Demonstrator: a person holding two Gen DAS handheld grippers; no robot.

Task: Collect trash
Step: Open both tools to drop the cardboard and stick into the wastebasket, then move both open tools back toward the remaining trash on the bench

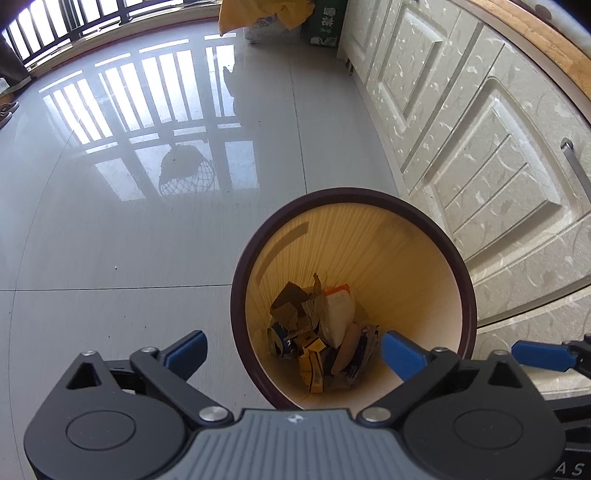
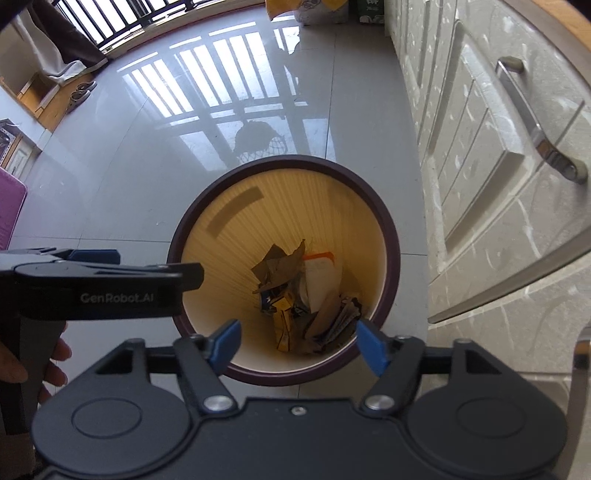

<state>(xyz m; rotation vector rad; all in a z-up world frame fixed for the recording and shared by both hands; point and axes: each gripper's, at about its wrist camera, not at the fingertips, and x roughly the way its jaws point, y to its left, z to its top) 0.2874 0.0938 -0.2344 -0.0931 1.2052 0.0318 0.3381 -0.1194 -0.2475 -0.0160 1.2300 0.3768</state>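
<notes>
A round trash bin with a dark maroon rim and a cream ribbed inside stands on the grey floor next to the cabinets; it also shows in the right wrist view. At its bottom lies a pile of trash: brown cardboard scraps, a white carton, yellow wrappers, also seen from the right wrist. My left gripper is open and empty, above the bin's near rim. My right gripper is open and empty, above the bin's near rim. The left gripper's body reaches in from the left.
White patterned cabinet doors with metal handles run along the right. A yellow bag and boxes stand at the far wall. A purple object and shoes lie at the left. The glossy tiled floor reflects a window.
</notes>
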